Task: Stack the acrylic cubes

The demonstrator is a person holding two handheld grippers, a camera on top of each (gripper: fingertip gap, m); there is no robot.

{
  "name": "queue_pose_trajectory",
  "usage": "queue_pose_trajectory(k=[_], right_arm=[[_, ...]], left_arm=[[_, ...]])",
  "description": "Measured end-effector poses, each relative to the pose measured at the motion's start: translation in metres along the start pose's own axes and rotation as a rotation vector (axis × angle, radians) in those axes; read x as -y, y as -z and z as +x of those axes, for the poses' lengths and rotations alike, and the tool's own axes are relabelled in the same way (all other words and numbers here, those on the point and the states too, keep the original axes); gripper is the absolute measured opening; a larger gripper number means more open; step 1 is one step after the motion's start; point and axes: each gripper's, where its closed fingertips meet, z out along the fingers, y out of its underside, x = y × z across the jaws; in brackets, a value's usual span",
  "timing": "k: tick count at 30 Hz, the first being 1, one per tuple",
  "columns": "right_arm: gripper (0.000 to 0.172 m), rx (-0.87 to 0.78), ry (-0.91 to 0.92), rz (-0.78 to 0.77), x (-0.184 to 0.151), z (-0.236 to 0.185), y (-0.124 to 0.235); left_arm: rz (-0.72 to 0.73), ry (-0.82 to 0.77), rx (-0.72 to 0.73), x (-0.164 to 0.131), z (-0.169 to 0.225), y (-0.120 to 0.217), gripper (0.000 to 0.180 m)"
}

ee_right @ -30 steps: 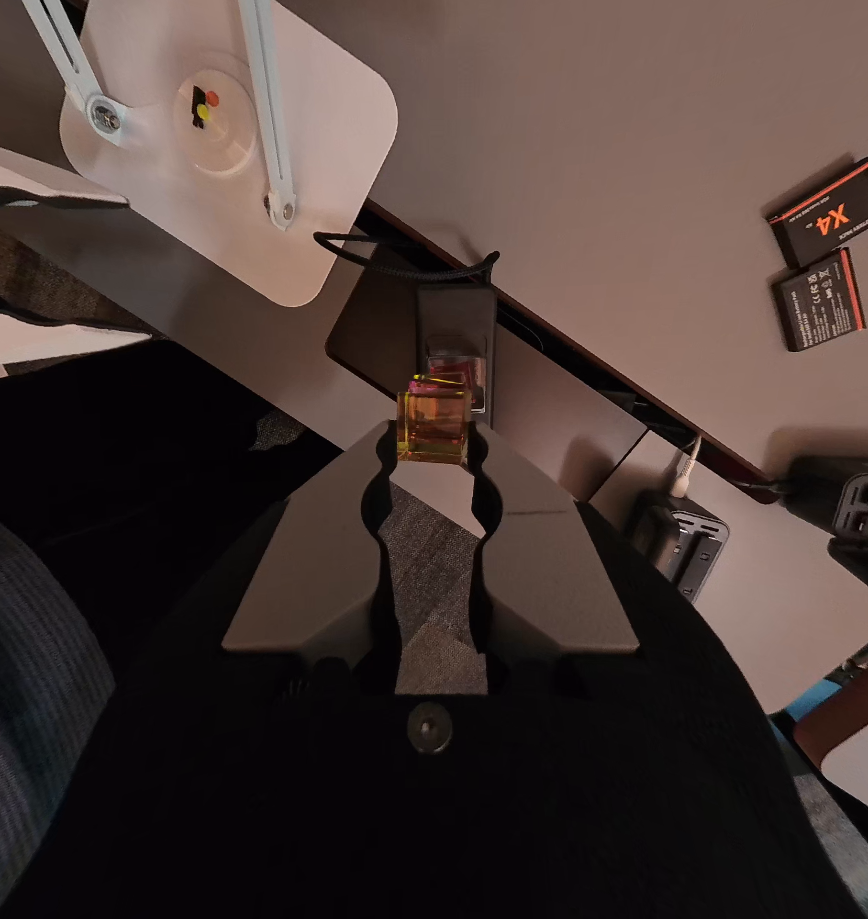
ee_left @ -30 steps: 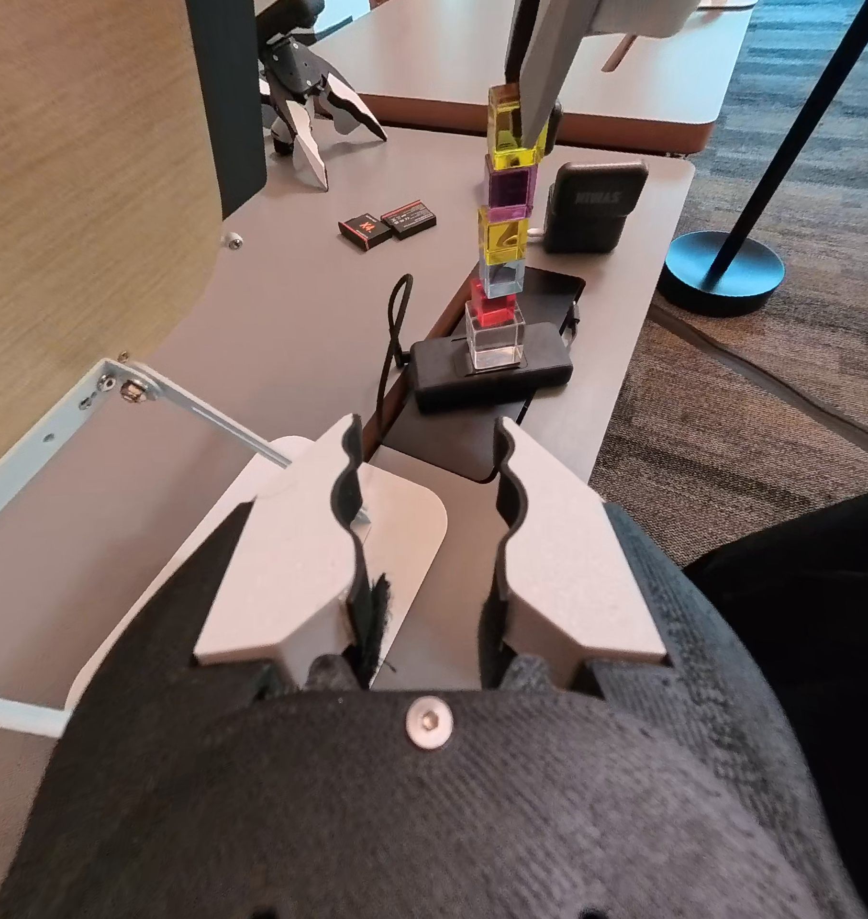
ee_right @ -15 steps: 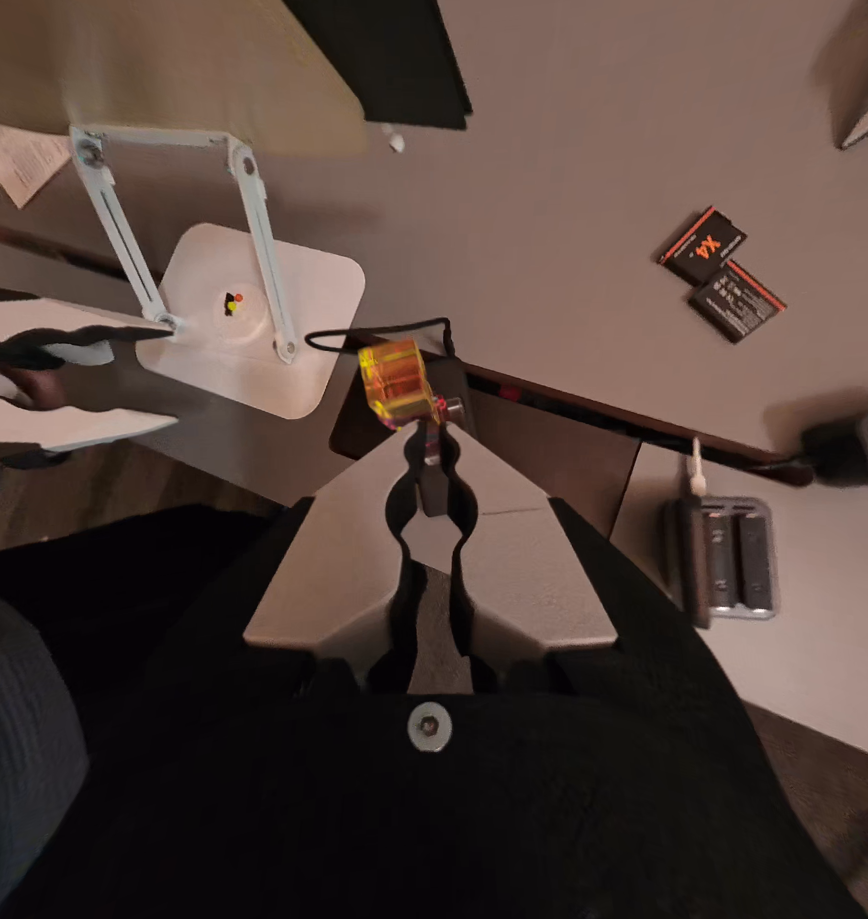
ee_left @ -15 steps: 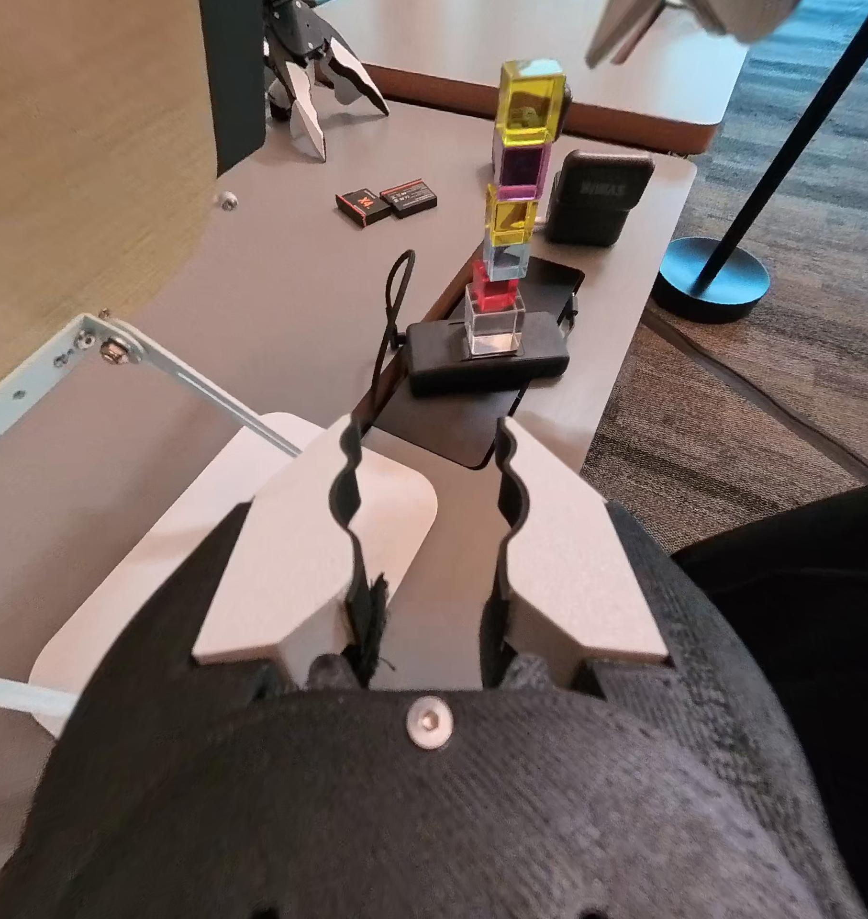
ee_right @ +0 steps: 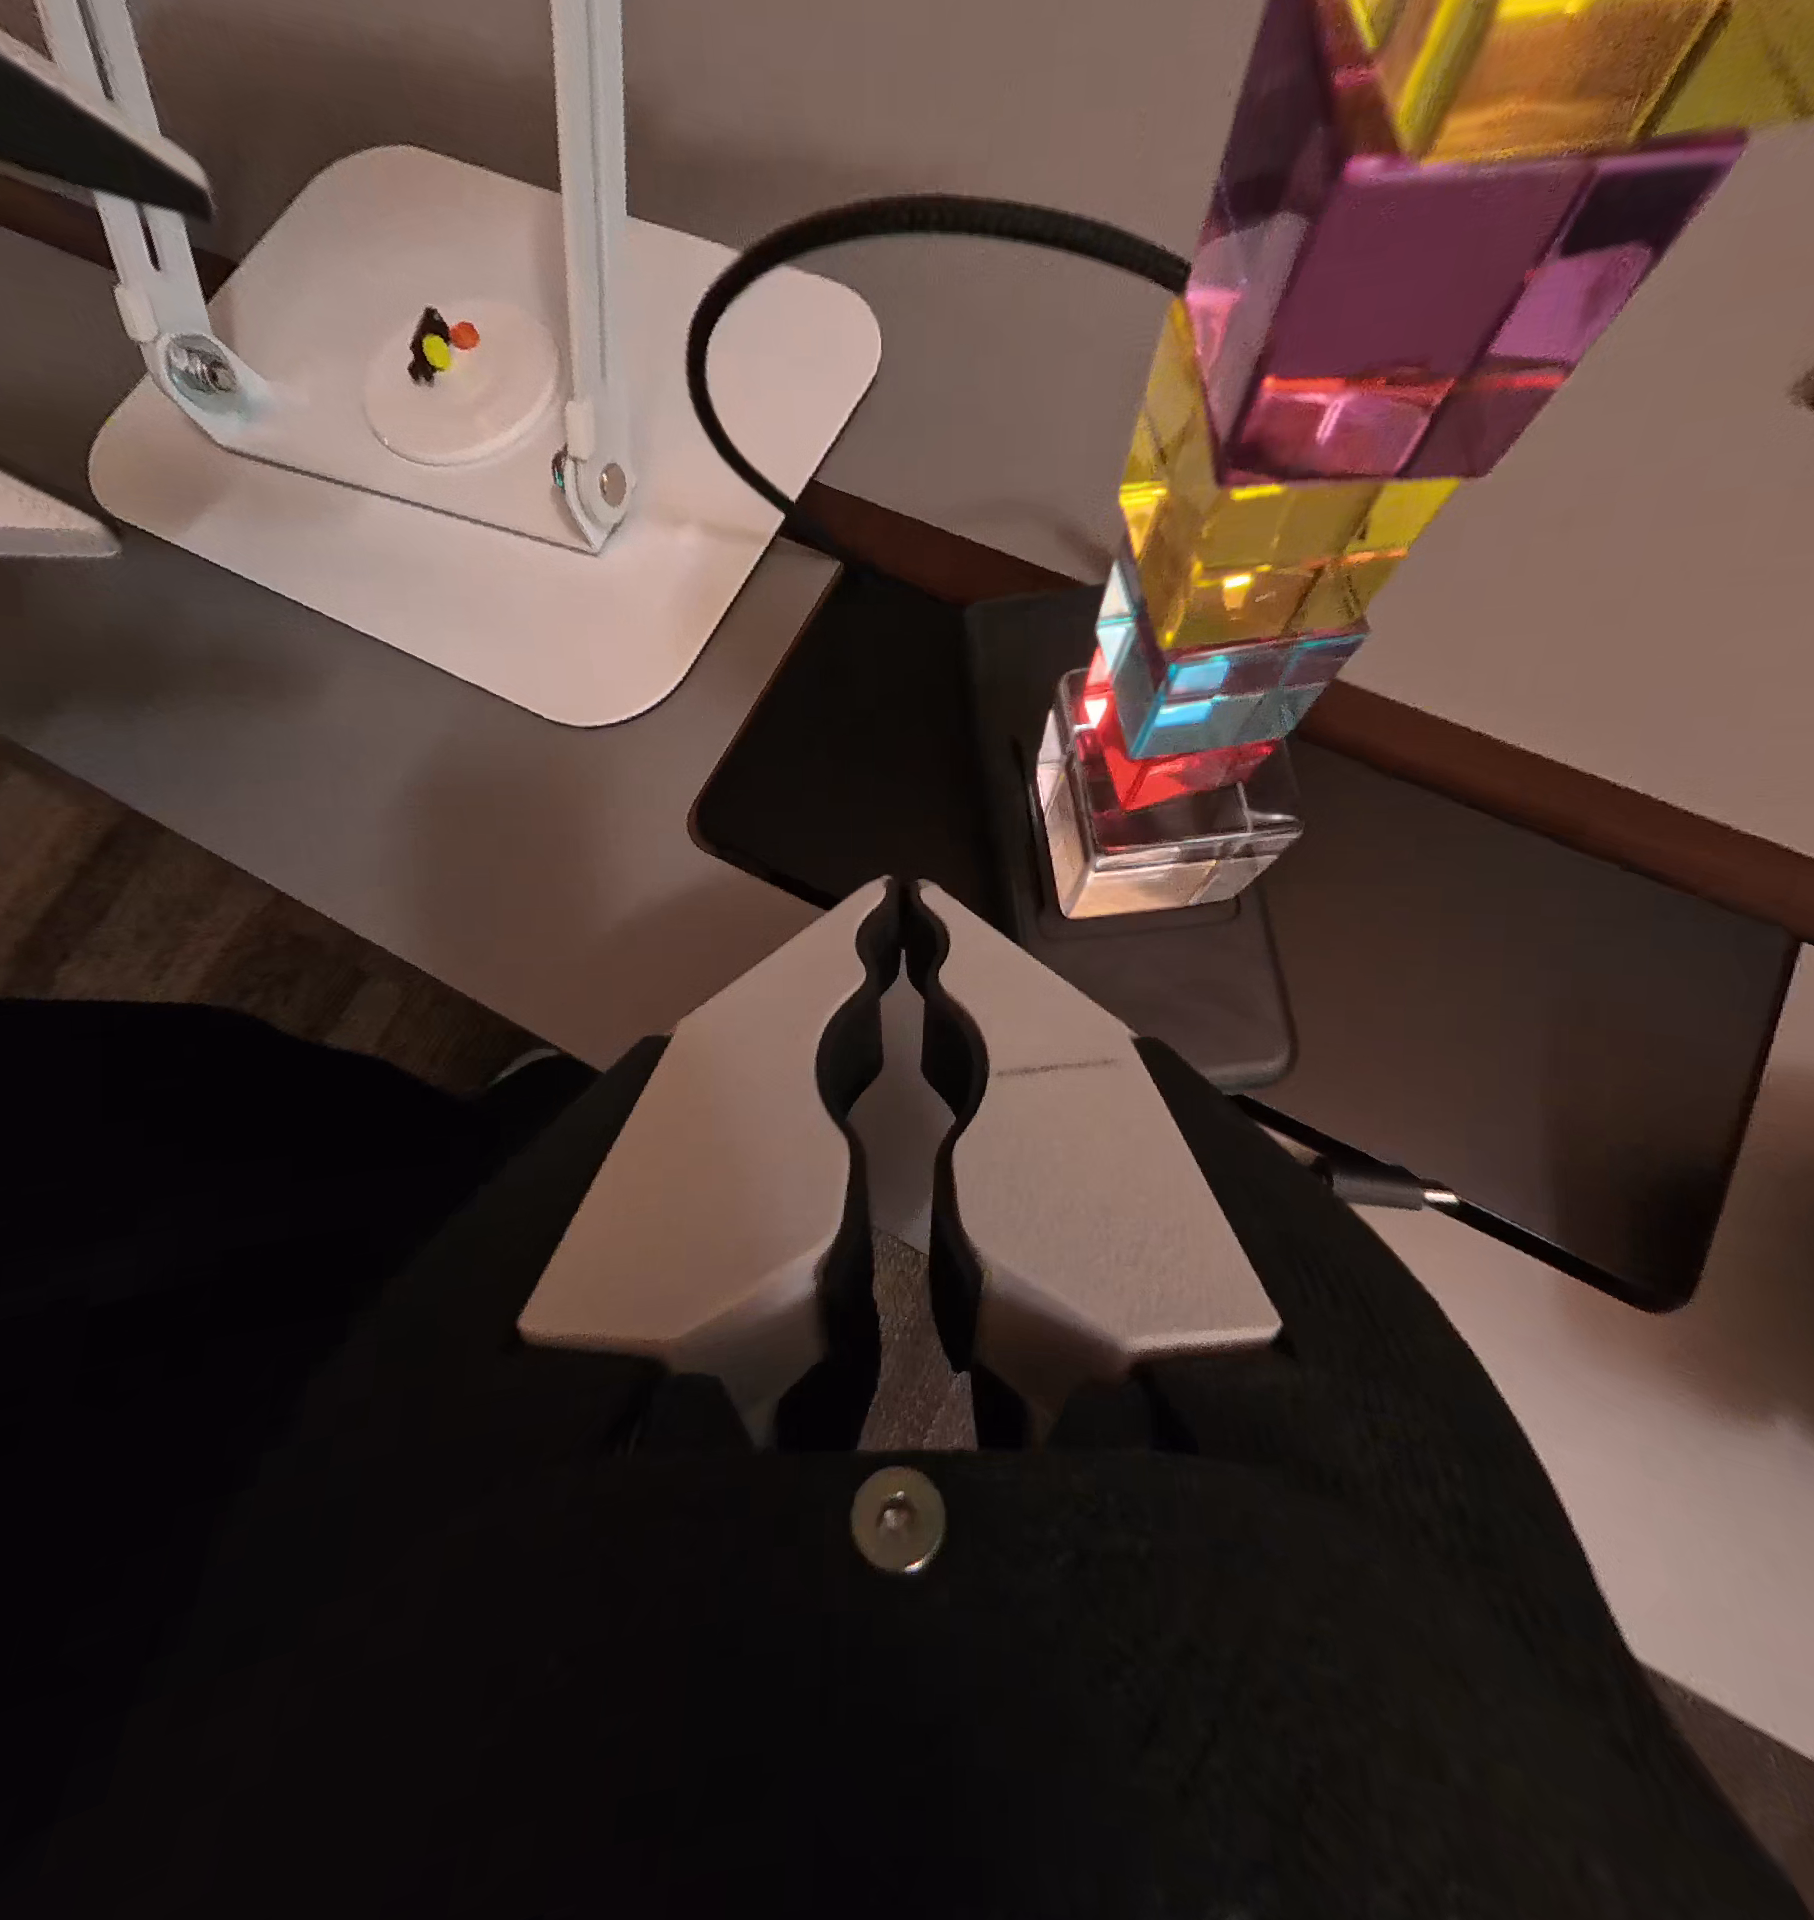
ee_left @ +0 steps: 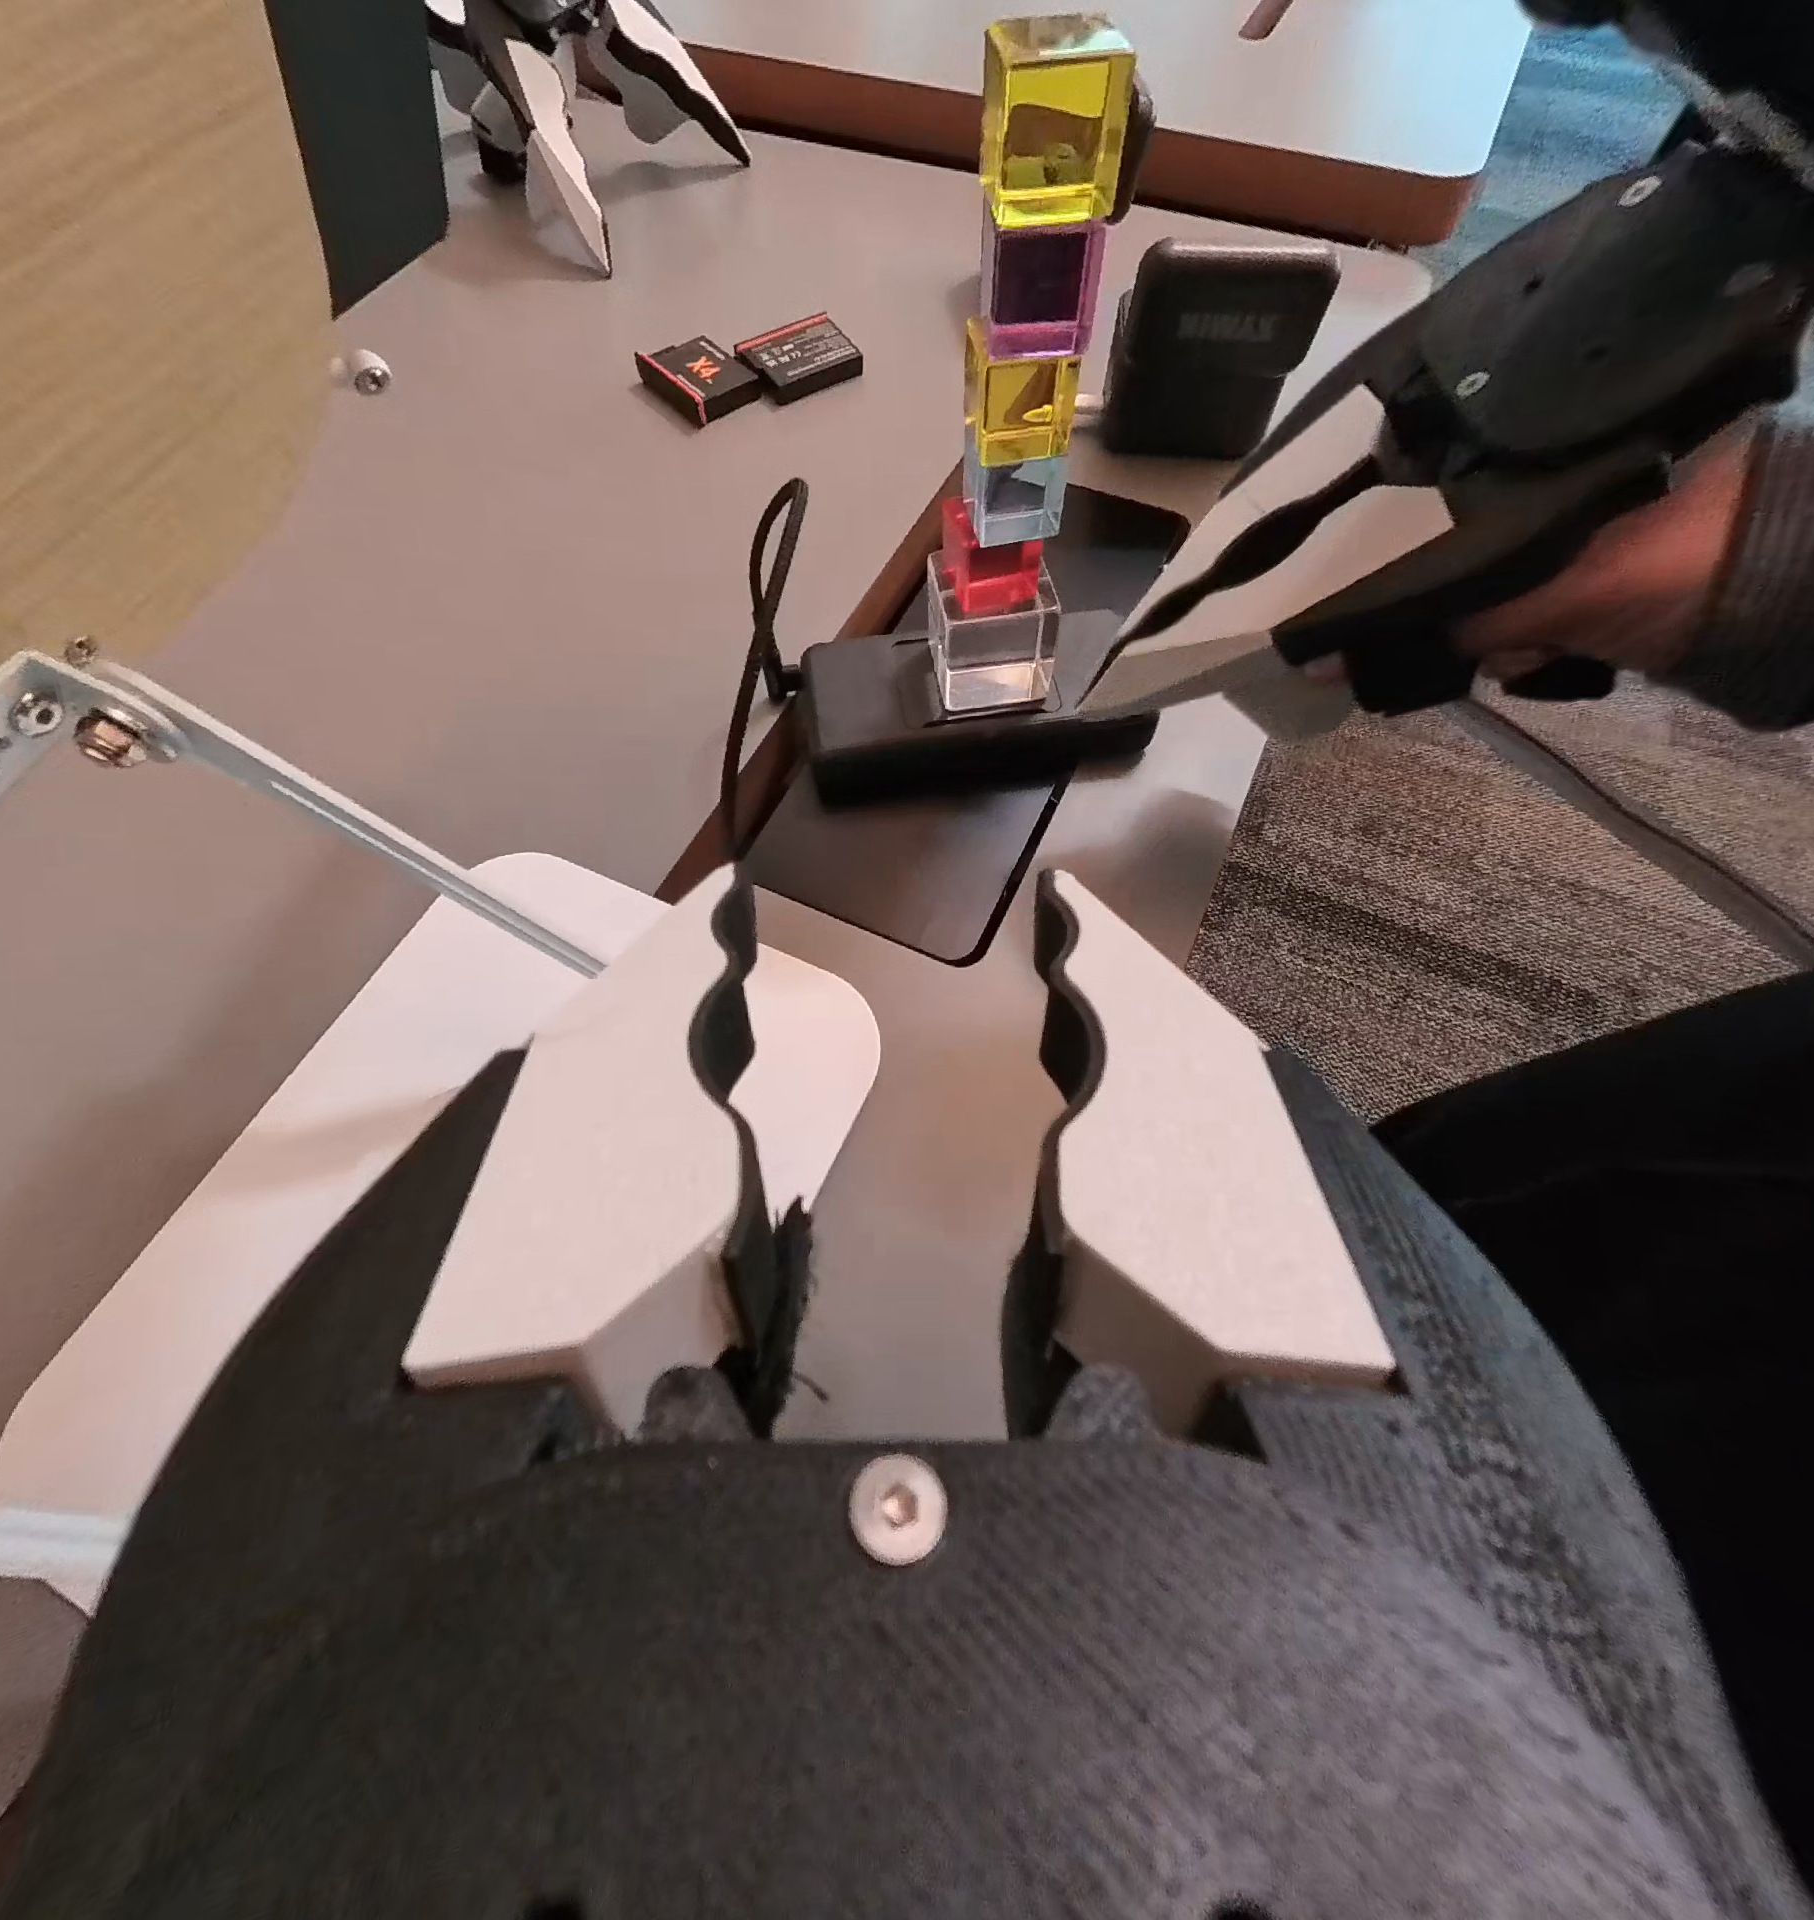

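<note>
Cubes (ee_left: 1028, 343) stand six high on a black box (ee_left: 970, 732); the pinched-shut, empty right gripper (ee_right: 903, 896) beside its base could topple them. Left gripper (ee_left: 887, 914) gapes wide, empty, over the counter (ee_left: 467, 582).

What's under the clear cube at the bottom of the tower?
The clear cube stands on a flat black box, which lies on a dark pad. The surface beneath the box is covered.

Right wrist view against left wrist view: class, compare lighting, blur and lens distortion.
Left wrist view: bright, even light, cube tower sharp, only the right gripper slightly smeared. Right wrist view: dimmer and warmer, the tower soft with motion blur, wide-angle stretch making its top cubes balloon and lean toward the corner, the lamp base fairly crisp.
</note>
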Motion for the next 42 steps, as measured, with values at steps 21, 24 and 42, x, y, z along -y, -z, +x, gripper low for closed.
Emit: queue_pose_trajectory(k=[21,24,42], right_arm=[[0.000,-0.011,0.082,-0.017,0.022,0.039,-0.032],[0.000,0.001,0.068,-0.010,0.027,0.041,-0.031],[0.000,-0.196,0.014,0.192,0.026,0.059,0.033]], left_arm=[[-0.037,0.046,0.003,-0.013,-0.003,-0.002,0.051],[-0.038,0.046,-0.004,-0.013,-0.003,-0.004,0.051],[-0.022,0.015,-0.045,-0.003,-0.001,-0.010,0.050]])
